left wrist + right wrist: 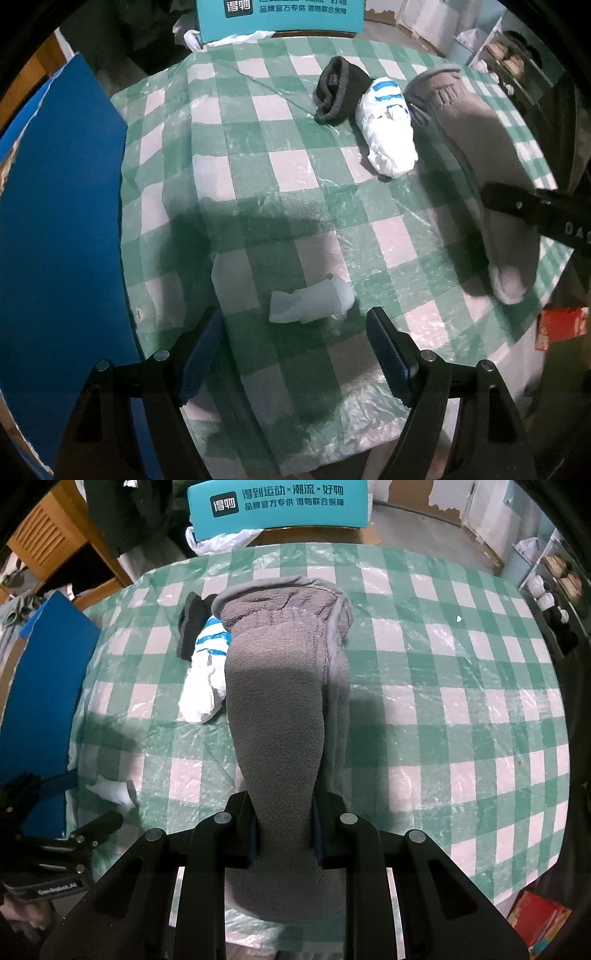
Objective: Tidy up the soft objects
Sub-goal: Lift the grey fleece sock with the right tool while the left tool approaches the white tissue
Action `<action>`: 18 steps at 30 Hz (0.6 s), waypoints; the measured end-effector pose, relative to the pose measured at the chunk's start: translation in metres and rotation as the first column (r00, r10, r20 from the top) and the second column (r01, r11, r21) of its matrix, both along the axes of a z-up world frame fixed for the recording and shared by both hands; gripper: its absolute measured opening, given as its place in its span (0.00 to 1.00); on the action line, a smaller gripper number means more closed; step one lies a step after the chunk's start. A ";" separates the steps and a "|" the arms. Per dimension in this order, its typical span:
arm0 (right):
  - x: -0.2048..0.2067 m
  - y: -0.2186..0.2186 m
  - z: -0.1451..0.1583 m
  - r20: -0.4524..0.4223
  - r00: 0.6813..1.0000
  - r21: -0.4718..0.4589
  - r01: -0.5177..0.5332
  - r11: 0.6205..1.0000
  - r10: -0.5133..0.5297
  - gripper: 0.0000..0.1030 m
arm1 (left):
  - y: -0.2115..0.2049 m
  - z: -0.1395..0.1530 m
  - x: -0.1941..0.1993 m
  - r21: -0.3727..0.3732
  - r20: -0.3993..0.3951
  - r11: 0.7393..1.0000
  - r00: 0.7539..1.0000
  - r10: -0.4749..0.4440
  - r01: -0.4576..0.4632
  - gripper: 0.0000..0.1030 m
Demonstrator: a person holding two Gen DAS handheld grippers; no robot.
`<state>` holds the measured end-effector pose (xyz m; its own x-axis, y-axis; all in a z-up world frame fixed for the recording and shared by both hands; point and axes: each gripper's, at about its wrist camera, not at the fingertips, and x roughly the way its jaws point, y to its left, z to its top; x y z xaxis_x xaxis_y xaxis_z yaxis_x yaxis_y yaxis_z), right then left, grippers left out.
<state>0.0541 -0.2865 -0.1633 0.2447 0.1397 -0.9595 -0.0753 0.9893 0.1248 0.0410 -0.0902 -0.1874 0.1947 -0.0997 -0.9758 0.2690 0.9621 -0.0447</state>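
**Grey fleece being held up while a small white wad is being approached**

At the far left, a blue board (62,221) is being left lying along the edge of the green-checked tablecloth (258,177), outside the working area. Near that edge, a small white crumpled wad (310,301) is being framed just beyond the left gripper (295,354), whose jaws are being held wide apart with nothing between them; the tool is being pointed steeply down at the table, probably so the wad can be taken next.

Further right and farther away, a dark rolled sock (338,92) and a white bundle with blue stripes (388,129) are being kept touching side by side, seemingly as an already gathered group.

At the right, a long grey fleece piece (280,701) is being gripped at its near end by the right gripper (284,834), its jaws being pressed narrowly together on the fabric. The far end of the fleece is being allowed to rest on the cloth just beside the striped bundle, which suggests it is being placed with that group.
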 end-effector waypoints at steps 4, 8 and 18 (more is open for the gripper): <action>0.001 -0.001 -0.001 -0.005 1.000 0.006 0.006 1.000 -0.006 0.19 | -0.002 -0.005 0.001 0.030 0.010 1.000 1.000 -0.009 0.009 0.78; 0.002 -0.002 -0.002 -0.009 1.000 0.015 0.013 1.000 -0.013 0.20 | -0.002 -0.008 0.002 0.041 0.021 0.999 1.000 -0.005 0.005 0.76; 0.004 -0.001 -0.004 -0.026 1.000 0.021 0.013 1.000 -0.012 0.20 | -0.005 -0.003 -0.001 0.072 0.049 0.997 0.999 0.019 -0.022 0.68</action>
<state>0.0578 -0.2872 -0.1672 0.2222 0.1568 -0.9623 -0.0592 0.9873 0.1472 0.0403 -0.0952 -0.1899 0.2426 -0.0247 -0.9698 0.2493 0.9677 0.0378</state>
